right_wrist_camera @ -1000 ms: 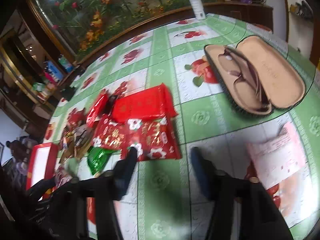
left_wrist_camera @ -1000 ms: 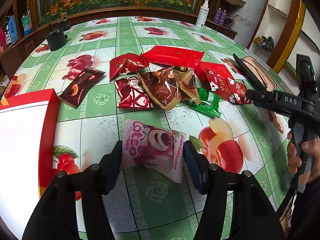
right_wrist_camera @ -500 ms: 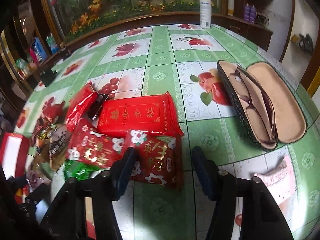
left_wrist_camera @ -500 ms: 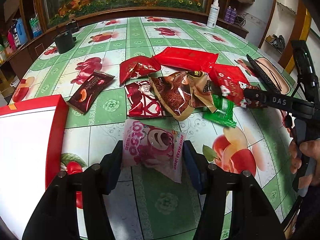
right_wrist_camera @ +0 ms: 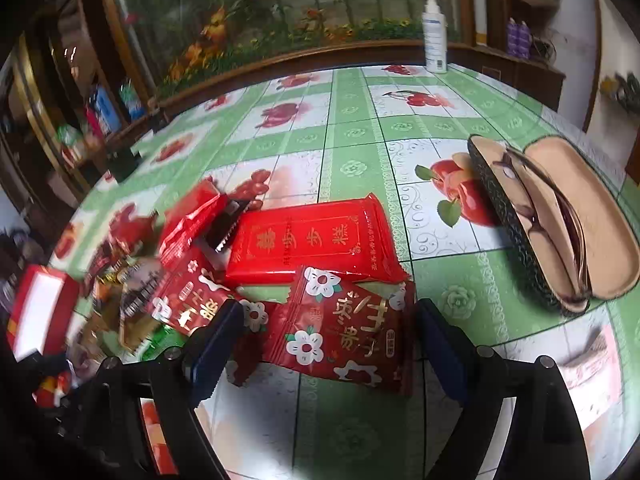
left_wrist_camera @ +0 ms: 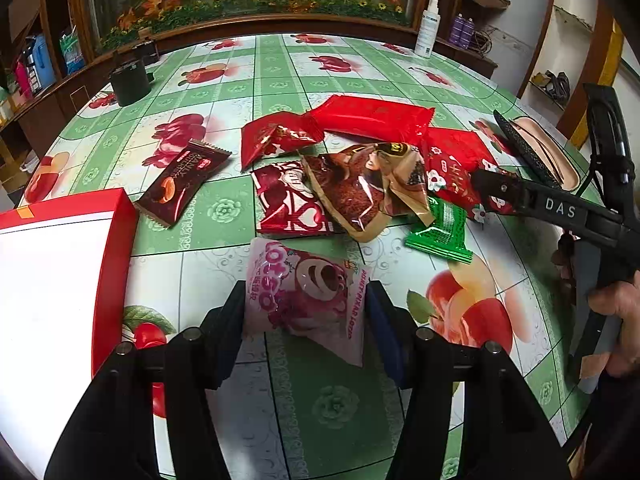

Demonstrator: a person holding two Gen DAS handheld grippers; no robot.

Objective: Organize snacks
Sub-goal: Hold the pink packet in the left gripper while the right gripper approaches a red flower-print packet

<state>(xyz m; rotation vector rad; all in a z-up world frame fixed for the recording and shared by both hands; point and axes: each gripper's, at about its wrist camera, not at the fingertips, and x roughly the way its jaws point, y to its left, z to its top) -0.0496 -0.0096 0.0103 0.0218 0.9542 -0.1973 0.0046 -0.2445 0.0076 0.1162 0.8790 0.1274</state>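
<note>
the left gripper [left_wrist_camera: 306, 312] has its fingers pressed on a glossy, crinkly pink packet [left_wrist_camera: 308, 284], its long axis crosswise between them. right gripper [right_wrist_camera: 328, 344] fingers are opening, straddling a shiny flat red flowered packet [right_wrist_camera: 344, 328] lying on the desk [right_wrist_camera: 352, 168] amid the pile, long axis across.

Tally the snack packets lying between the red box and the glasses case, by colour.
Red foil packets: 5
Brown foil packets: 2
Pink bear-print packet: 1
Green foil packet: 1
Total: 9
</note>
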